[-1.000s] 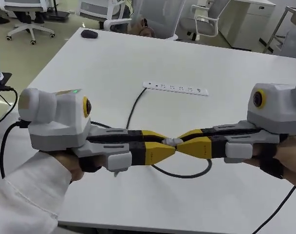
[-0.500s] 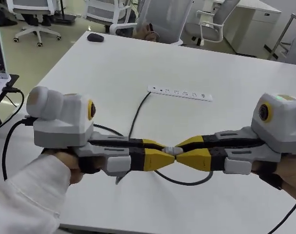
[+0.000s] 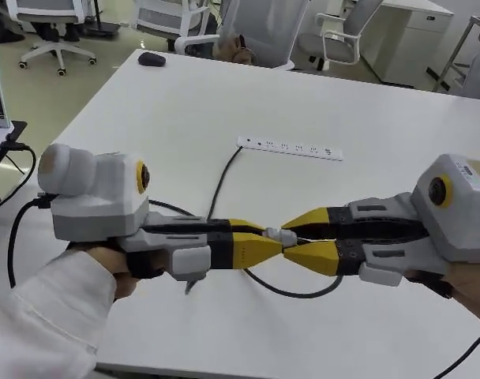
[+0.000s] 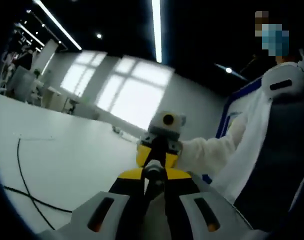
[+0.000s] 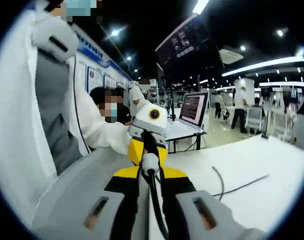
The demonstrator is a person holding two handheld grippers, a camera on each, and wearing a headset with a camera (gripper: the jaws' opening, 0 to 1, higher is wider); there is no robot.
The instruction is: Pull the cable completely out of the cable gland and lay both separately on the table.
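White rectangular worktop [image 3: 366,103]: bears a long white power strip [image 3: 290,148] at far centre, its black lead [image 3: 221,175] trailing toward the near edge, and a black mouse [image 3: 151,58] at the far left corner. Left hand-held gripper [image 3: 271,238], grey body with yellow-and-black jaws: held above the near worktop, jaws nearly closed on the small light-grey cable gland [image 3: 282,234]. Right hand-held gripper [image 3: 288,238], same make, facing the left one tip to tip: jaws drawn in tight on the thin black cable [image 3: 303,239]. Change noted: half a second ago the two sets of tips met around the gland, whereas now the right hand-held gripper has backed off and tilted, baring a short run of cable between gland and jaws. Judged meaning: extraction has started, but the cable is still threaded and neither part lies on the worktop. The head view gives that gap. The right gripper view adds the cable [image 5: 154,200] running back from the gland [image 5: 150,162] between its own jaws. The left gripper view shows the gland [image 4: 154,171] end-on, pinched at its tips, without the bared cable.
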